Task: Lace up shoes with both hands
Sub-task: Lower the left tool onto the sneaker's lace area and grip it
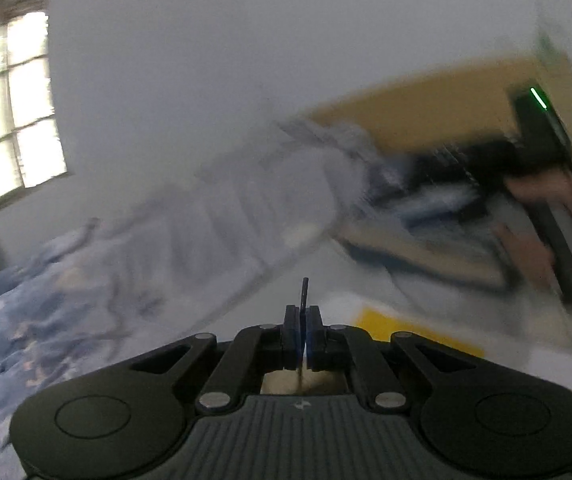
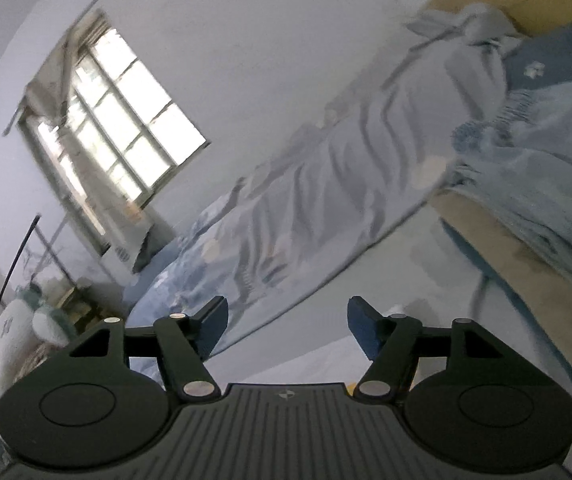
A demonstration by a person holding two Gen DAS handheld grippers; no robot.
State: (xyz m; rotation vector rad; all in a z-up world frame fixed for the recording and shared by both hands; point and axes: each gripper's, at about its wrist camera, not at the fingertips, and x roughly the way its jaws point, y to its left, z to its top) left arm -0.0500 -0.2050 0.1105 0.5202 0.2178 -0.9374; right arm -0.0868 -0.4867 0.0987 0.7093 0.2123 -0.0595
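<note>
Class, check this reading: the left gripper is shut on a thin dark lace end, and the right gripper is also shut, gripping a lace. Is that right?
Not quite. The left gripper is indeed shut on the thin dark lace end, as the left wrist view shows. The right gripper, however, is open: in the right wrist view its jaws stand well apart with nothing between them.

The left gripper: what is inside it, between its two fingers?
The left gripper is shut on a thin dark lace end, which sticks out above the fingers. The part between the pads is covered, and no shoe is visible.
</note>
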